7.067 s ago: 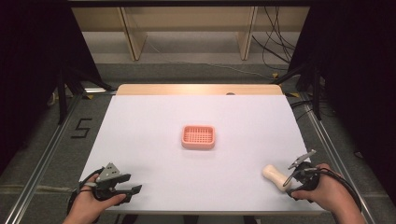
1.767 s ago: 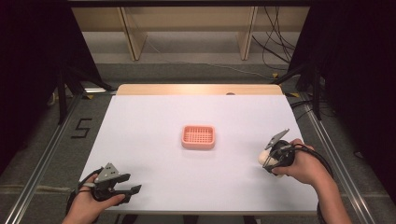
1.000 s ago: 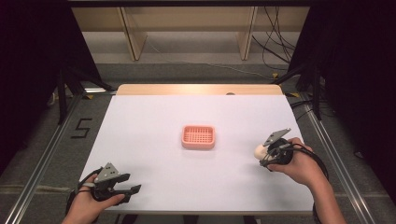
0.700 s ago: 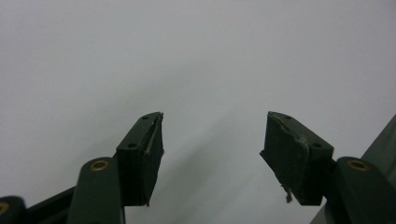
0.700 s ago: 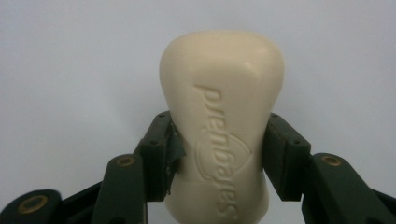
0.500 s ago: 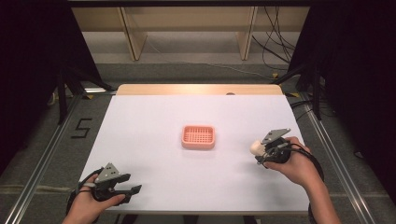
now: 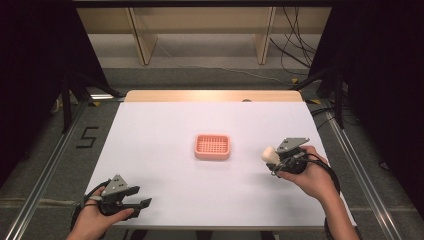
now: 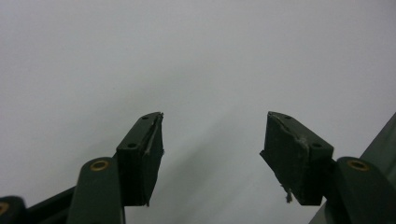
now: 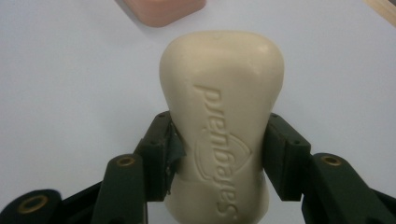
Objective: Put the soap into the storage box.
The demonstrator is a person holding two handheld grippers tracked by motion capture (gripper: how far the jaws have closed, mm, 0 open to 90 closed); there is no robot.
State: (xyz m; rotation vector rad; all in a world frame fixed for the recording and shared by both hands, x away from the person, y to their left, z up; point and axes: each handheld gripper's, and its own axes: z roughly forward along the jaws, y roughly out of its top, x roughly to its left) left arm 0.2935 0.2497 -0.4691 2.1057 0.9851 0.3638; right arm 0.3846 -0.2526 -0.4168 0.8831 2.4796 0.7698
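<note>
High view, counter: white counter (image 7: 165,150) with a bare wooden strip along its far edge; dark floor and metal rails at either side.
High view, soap dish: pink slotted soap dish (image 7: 212,147) lies flat near the middle of the counter, with nothing in it.
High view, right gripper: right gripper (image 7: 270,156) is held above the counter, right of the soap dish and apart from it, pointing toward the dish; grey three-cornered plate on top, cable trailing back along the person's forearm.
High view, soap bar: cream soap bar (image 7: 269,154) sits at the tip of the right gripper, clear of the dish.
Right gripper view, grip: both black jaws are clamped on the two sides of the soap bar (image 9: 223,126), which sticks out well past them; raised lettering and an emblem face the camera.
Right gripper view, background: a corner of the soap dish (image 9: 163,11) shows at the top edge, beyond the bar's far end.
High view, left gripper: left gripper (image 7: 142,202) sits low at the near-left corner of the counter, well apart from the dish.
Left gripper view, jaws: left gripper (image 8: 210,140) has its jaws spread wide, nothing between them, plain white counter (image 8: 187,56) beyond.
</note>
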